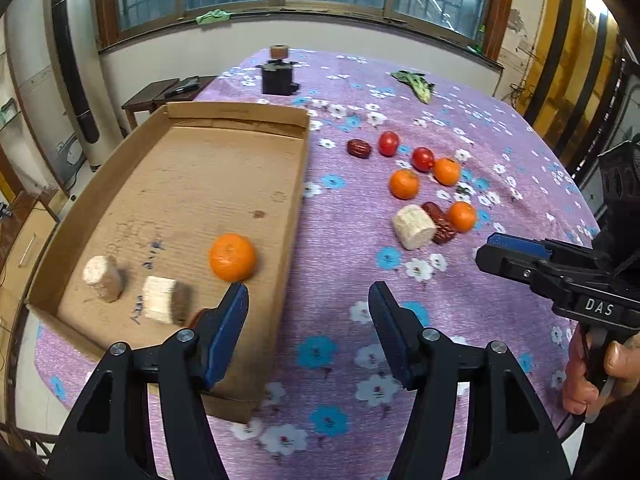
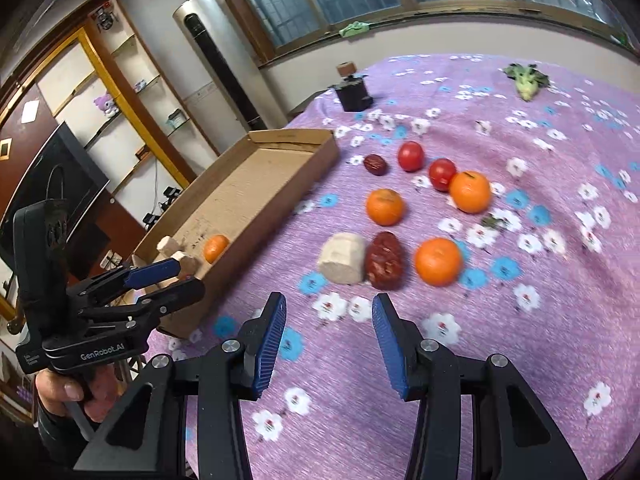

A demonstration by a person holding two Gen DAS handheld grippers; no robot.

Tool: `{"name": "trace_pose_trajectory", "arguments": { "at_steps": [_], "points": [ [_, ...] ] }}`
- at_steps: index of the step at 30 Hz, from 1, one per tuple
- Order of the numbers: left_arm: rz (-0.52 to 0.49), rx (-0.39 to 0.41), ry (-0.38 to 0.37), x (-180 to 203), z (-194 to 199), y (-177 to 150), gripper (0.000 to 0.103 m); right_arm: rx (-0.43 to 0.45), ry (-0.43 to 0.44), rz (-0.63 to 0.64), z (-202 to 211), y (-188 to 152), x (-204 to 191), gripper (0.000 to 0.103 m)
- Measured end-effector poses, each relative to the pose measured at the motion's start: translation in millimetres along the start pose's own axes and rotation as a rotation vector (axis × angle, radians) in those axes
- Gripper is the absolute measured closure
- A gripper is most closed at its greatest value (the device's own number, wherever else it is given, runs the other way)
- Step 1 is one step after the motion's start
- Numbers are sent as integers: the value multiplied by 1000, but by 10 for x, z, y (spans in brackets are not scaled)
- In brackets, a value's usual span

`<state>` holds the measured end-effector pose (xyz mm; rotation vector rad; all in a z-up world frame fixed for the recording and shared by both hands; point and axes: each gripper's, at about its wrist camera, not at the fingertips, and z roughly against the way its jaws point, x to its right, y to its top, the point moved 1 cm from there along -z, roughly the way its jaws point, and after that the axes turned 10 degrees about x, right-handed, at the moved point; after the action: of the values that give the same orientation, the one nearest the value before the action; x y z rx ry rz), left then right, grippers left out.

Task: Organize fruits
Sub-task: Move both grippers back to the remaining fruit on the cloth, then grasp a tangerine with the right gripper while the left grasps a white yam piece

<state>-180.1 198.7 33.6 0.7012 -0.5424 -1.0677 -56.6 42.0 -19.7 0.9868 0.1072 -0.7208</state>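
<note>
Our left hand-held gripper (image 1: 308, 294) hangs wide open and empty over the near corner of the cardboard tray (image 1: 236, 118), where just beyond its left finger lie an orange (image 1: 232, 257) and two pale cylinders (image 1: 160, 298). Our right hand-held gripper (image 2: 329, 306) is spread just as wide, holding nothing above the purple flowered surface (image 2: 520, 360). Just ahead of it sit a pale chunk (image 2: 343, 258) touching a red date (image 2: 385, 260) and an orange (image 2: 438, 262), with two more oranges (image 2: 385, 207), two tomatoes (image 2: 411, 156) and another date (image 2: 375, 165) farther on.
</note>
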Motion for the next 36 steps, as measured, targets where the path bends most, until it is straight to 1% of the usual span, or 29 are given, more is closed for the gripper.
{"name": "trace_pose_trajectory", "arguments": {
  "at_steps": [9,16,25,32,36],
  "points": [
    [-45,-26,-55,314,-116,2,41,12,-40,-36,99,-44,262,56],
    [-62,-55,-91,465,-285,26,41,13,-81,-26,72,-51,365,56],
    [-100,-88,-126,651,-604,150,41,-14,-142,37,-131,75,438,56],
    [-100,-123,-151,670,-891,223,42,-45,-145,57,-356,162,517,59],
    [-99,-123,-172,676,-999,260,42,-50,-146,42,-411,191,600,59]
  ]
}}
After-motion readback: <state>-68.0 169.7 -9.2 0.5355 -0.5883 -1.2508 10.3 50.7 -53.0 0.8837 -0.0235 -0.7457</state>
